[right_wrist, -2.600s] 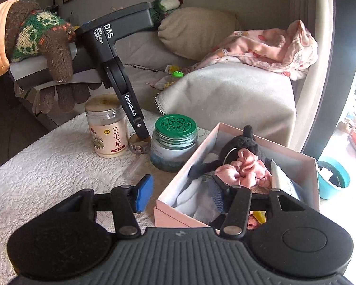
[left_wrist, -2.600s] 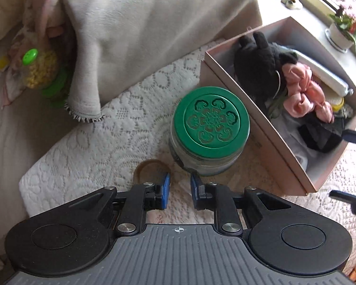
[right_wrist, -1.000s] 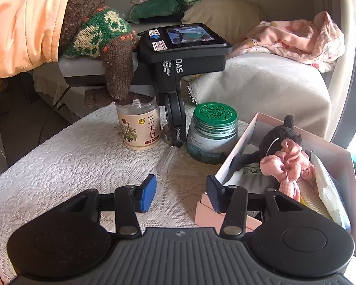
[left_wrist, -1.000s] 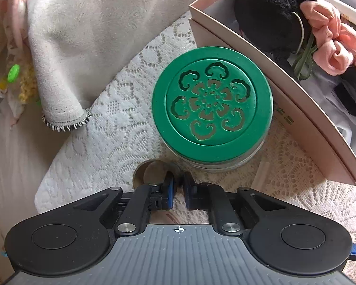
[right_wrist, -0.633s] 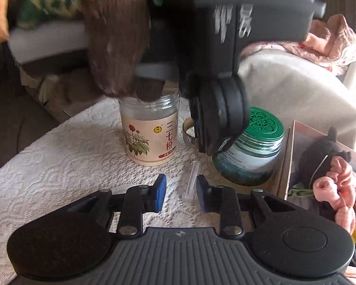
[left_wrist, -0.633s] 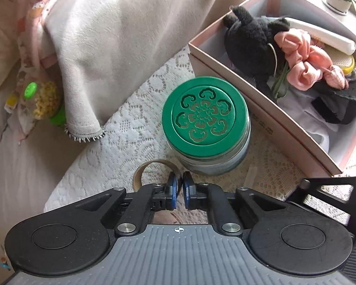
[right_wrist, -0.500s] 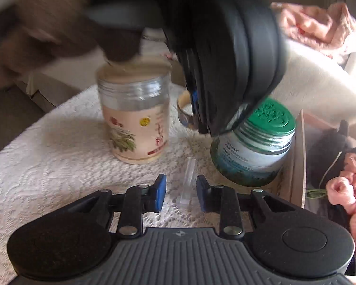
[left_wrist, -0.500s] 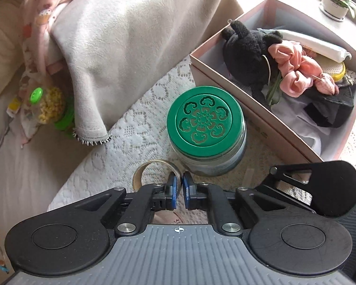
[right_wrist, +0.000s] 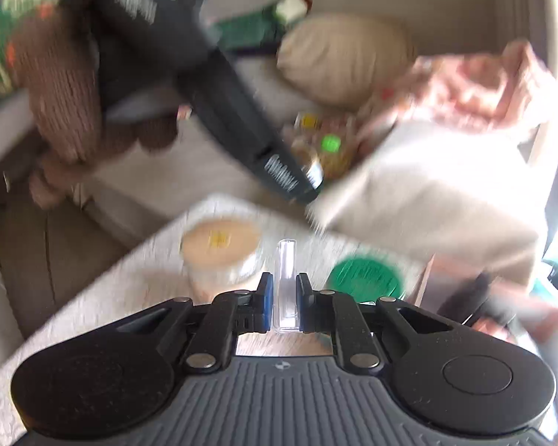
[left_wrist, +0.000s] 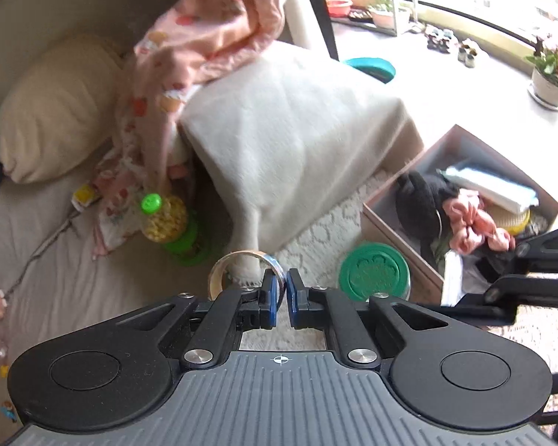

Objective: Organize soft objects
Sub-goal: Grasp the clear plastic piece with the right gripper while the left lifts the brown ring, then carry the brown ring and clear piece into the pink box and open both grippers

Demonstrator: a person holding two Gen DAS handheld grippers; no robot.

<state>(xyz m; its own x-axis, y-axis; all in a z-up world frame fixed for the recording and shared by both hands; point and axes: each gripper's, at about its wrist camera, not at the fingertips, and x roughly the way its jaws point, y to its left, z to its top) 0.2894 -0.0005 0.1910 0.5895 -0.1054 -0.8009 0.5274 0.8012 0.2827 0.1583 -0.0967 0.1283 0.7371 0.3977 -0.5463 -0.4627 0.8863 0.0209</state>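
My left gripper (left_wrist: 282,285) is shut on the rim of a tape roll (left_wrist: 230,263) and holds it up above the lace-covered table. My right gripper (right_wrist: 282,290) is shut on a clear plastic tube (right_wrist: 286,275) that sticks up between the pads, lifted above the table. The pink cardboard box (left_wrist: 392,219) at the right holds a black plush toy (left_wrist: 416,197), a pink scrunchie (left_wrist: 468,219) and white cloth. The right wrist view is blurred; the left gripper and gloved hand (right_wrist: 67,85) cross its upper left.
A green-lidded glass jar (left_wrist: 374,273) stands beside the box; it also shows in the right wrist view (right_wrist: 364,277). A beige-lidded jar (right_wrist: 221,245) stands to its left. A grey blanket (left_wrist: 297,141), pink cloth (left_wrist: 204,33) and pillow (left_wrist: 52,126) lie on the sofa behind.
My left gripper closed on the tape roll and lifted it high off the table. My right gripper closed on the clear tube and raised it. Both views swung upward.
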